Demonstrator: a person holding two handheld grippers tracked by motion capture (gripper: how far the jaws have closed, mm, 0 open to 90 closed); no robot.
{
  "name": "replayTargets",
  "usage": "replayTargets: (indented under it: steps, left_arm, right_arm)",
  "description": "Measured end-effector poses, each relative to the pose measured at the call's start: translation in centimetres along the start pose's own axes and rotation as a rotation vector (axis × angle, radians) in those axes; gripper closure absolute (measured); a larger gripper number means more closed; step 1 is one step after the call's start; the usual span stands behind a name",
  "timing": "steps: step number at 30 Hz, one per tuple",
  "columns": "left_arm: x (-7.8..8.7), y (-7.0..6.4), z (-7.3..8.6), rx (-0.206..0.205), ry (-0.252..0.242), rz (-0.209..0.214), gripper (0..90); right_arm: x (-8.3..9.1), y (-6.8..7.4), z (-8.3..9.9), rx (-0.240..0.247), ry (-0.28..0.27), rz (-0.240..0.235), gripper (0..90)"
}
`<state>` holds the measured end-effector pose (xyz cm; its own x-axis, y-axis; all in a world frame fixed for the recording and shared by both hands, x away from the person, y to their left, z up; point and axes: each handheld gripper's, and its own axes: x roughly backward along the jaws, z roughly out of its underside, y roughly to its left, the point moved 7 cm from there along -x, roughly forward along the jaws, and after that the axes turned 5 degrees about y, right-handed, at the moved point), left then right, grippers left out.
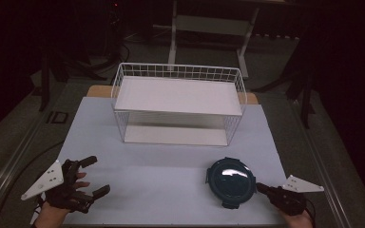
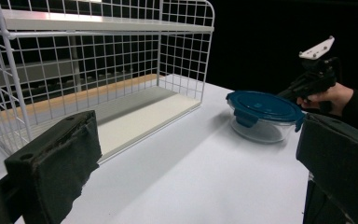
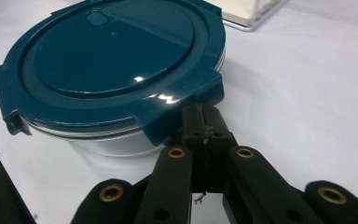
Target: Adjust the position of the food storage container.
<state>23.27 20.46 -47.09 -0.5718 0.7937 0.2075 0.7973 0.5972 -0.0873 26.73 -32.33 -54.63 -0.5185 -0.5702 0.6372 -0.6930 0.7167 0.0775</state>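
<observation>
From the high view, the lidded container (image 1: 231, 182) is sitting on the bench (image 1: 171, 185), well short of the wire shelf rack (image 1: 178, 102), so moving it is likely pending. In the left gripper view, the left tool (image 2: 191, 158) is hanging wide apart, empty. In the right gripper view, the right tool (image 3: 204, 122) is pressing together right at the lid's tab (image 3: 186, 105); whether it pinches it, I cannot tell.

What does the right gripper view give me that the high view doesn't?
Right gripper view: its jaws pressed together at a clip tab of the container lid, and the clear bowl under it.
High view: the two-shelf wire rack whole, the left gripper with jaws spread over bare table, and the right gripper against the container's near right edge.
Both: the blue-lidded container, the white table, and part of the rack.
</observation>
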Motion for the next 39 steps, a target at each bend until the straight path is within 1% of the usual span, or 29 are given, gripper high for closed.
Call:
replayTargets:
  steps: [3,6,8,13,15,16,20,22,23,24,26,28,31,33,37,39]
  left_arm:
    - [0.1,0.0,0.0,0.000,-0.002,0.000,0.0]
    - [0.1,0.0,0.0,0.000,-0.004,-0.001,0.0]
    - [0.1,0.0,-0.1,0.000,-0.004,0.000,0.0]
    - [0.1,0.0,0.0,-0.001,-0.003,0.002,0.0]
    - [0.1,0.0,0.0,-0.001,-0.002,0.002,0.0]
    - [0.0,0.0,0.0,-0.001,-0.001,0.002,0.0]
    - [-0.1,-0.1,0.0,0.000,0.000,0.005,0.0]
    - [0.0,-0.1,0.0,0.002,-0.001,0.005,0.0]
    - [0.0,-0.1,0.0,0.001,-0.001,0.004,0.0]
    - [0.0,-0.1,0.0,0.001,-0.001,0.004,0.0]
    - [0.0,-0.1,0.0,0.002,-0.001,0.003,0.0]
    - [0.0,0.0,0.0,0.001,-0.001,0.003,0.0]
    - [-0.1,-0.1,0.0,0.000,-0.001,0.004,0.0]
    - [-0.1,-0.1,0.0,-0.002,0.001,0.005,0.0]
    - [-0.1,-0.1,0.0,-0.004,0.002,0.004,0.0]
    - [-0.1,-0.1,0.0,-0.002,0.001,0.004,0.0]
  right_arm:
    - [-0.9,0.6,-0.6,0.009,0.003,-0.029,90.0]
    - [-1.7,1.3,-1.4,0.035,0.013,-0.050,90.0]
    - [-2.1,1.6,-1.8,0.039,0.010,-0.064,90.0]
    - [-3.0,2.2,-2.4,0.031,0.005,-0.101,90.0]
    - [-3.3,2.4,-2.7,0.042,0.015,-0.100,90.0]
    - [-3.5,2.6,-2.9,0.049,0.020,-0.106,90.0]
    - [-4.2,3.2,-3.4,0.054,0.022,-0.137,90.0]
    - [-4.3,3.1,-3.4,0.031,0.018,-0.151,90.0]
    - [-4.3,3.1,-3.4,0.037,0.023,-0.149,90.0]
    - [-4.3,3.1,-3.3,0.054,0.035,-0.138,90.0]
    - [-4.1,3.2,-3.1,0.049,0.036,-0.148,90.0]
    - [-4.1,3.4,-2.9,0.054,0.048,-0.149,90.0]
    - [-4.2,3.4,-2.9,0.048,0.043,-0.146,90.0]
    - [-4.4,3.5,-3.1,0.043,0.041,-0.149,90.0]
    - [-5.3,4.3,-3.8,0.057,0.046,-0.178,90.0]
    - [-5.8,4.6,-4.2,0.063,0.049,-0.182,90.0]
